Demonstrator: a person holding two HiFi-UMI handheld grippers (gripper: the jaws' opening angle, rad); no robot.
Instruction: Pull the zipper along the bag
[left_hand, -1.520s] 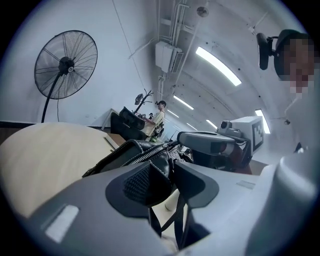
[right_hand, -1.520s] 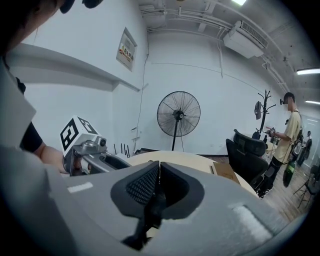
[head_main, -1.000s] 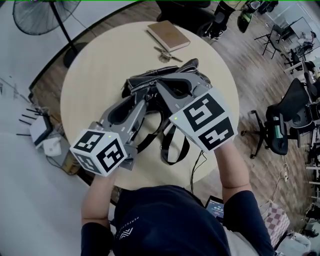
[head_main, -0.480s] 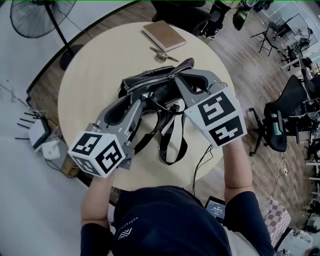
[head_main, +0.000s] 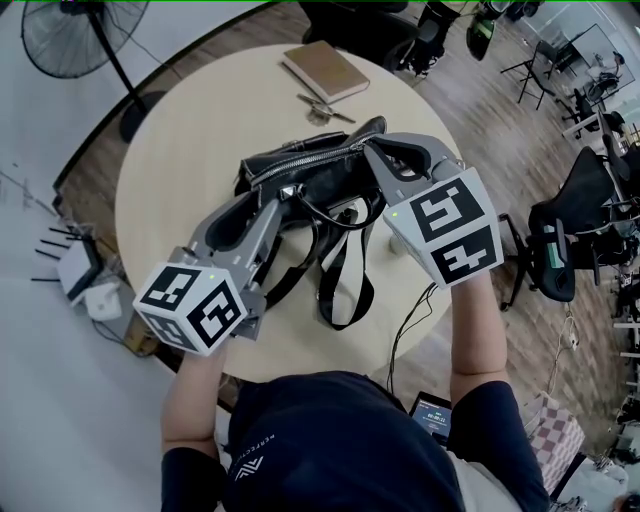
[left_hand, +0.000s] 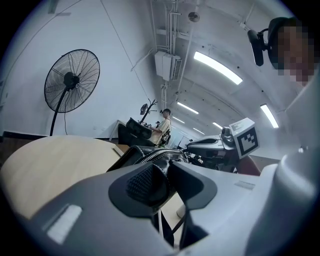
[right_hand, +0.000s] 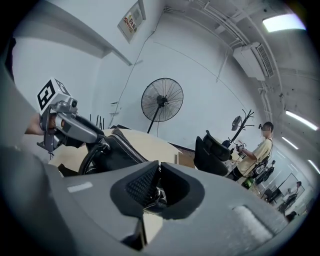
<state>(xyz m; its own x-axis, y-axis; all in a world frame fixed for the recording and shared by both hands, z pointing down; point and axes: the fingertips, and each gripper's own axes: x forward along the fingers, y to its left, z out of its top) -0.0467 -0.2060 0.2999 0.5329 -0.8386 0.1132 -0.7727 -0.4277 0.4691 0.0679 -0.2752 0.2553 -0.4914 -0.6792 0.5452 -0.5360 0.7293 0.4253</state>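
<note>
Zipper (head_main: 298, 166) on the black handbag (head_main: 330, 190), which lies on the round table (head_main: 190, 120).
My right gripper (head_main: 374, 150) is pinched almost closed on the zipper pull (right_hand: 158, 193) at the bag's right end. My left gripper (head_main: 288, 197) stands wider, its pads clamping the leather at the bag's left end.

Glossy leather-look bag (head_main: 322, 186) (metal zipper (head_main: 300, 158)) on matt pale wooden table (head_main: 190, 140).
</note>
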